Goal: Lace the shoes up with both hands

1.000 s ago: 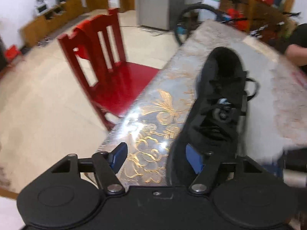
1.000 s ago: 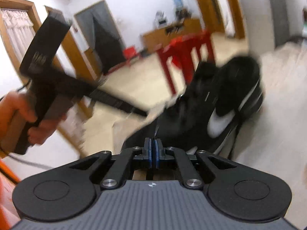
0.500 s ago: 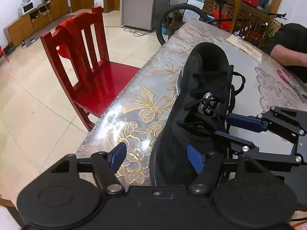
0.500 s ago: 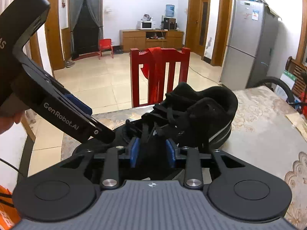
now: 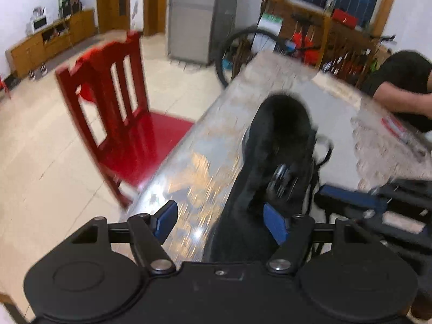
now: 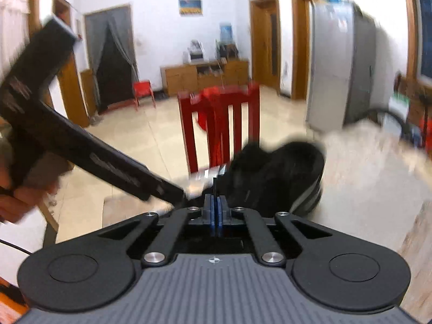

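Black shoe (image 5: 275,159) sits on the table (image 5: 337,108), toe toward the camera in the left wrist view, heel opening at 12 o'clock; lace loop (image 5: 325,148) hangs off its 3 o'clock side. Both views are motion-blurred, so whether the eyelets are threaded or a knot is tied cannot be told.

Left gripper (image 5: 220,222): fingers wide apart, one on each side of the toe, holding nothing. Right gripper (image 6: 216,206): pads pressed together; a thin dark strand rises from between them at 12 o'clock, likely lace, but too blurred to be sure.

Risks, as judgement:
- If the right gripper does hold lace, a hard pull could drag or tip the shoe, since the left one is not clamped on it and the tablecloth looks glossy and slick.
- Thin lace could slip out of the flat pads.
- The two grippers sit close at the shoe's 3 o'clock side and could knock together.
- Shoe lies near the table edge at 9 o'clock; a shove could send it off.

Surface: shiny grey cloth with gold floral print. Room: red chair (image 5: 113,113) at 9 o'clock, tiled floor, fridge (image 5: 199,13) and bicycle wheel (image 5: 243,48) at 12, wooden cabinet far left, a seated person's arm (image 5: 402,102) at 2 o'clock.
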The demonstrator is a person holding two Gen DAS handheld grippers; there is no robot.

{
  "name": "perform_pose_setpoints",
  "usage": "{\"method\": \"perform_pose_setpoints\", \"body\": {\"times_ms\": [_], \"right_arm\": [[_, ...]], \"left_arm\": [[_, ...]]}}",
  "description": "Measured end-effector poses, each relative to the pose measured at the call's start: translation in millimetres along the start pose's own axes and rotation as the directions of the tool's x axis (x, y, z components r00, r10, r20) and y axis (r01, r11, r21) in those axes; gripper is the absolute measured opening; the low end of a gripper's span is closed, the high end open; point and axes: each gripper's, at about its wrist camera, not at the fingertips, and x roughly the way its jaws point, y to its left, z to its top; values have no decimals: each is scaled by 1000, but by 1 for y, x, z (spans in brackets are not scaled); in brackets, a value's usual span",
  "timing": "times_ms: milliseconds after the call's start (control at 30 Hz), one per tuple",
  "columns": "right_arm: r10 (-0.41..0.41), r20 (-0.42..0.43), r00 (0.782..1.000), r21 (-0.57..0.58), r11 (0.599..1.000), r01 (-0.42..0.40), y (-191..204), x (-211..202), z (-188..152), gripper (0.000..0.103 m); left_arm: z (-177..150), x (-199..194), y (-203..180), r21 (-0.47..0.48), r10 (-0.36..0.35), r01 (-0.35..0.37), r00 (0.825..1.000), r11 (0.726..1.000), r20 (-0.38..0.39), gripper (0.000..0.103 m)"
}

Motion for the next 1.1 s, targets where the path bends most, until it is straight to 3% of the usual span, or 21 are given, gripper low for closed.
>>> {"method": "perform_pose_setpoints", "body": {"times_ms": [133,200,367,467,633,767,1000,1100], "right_arm": [[-15,68,998,-253,967,31,-18,3,32,3],[-5,49,999,-399,916,24,-26,17,40,3],[89,-106,990,-644,752,-136,-38,53,47,3],[122,-179,976,-719,661,-215,-40,66,48,3],[156,-276,948,-754,577,-315,-46,86,53,3],[172,-308,936,-788,505,-352,-46,95,51,3],[190,-334,923,-768,512,-383,-44,99,56,3],[201,-335,921,-743,544,-389,-45,99,56,3]], "left_arm": [[19,6,-10,-14,-30,31,996,999,79,68],[26,15,-13,-19,-41,43,995,999,91,68],[30,33,-15,-20,-8,10,996,1000,90,70],[29,32,-11,-63,13,-8,997,998,82,72],[30,24,-6,-100,31,-24,997,995,75,72],[31,24,-9,-95,48,-41,996,995,77,72],[30,23,-6,-110,50,-42,996,993,72,72],[30,24,-7,-106,48,-41,996,994,70,72]]}}
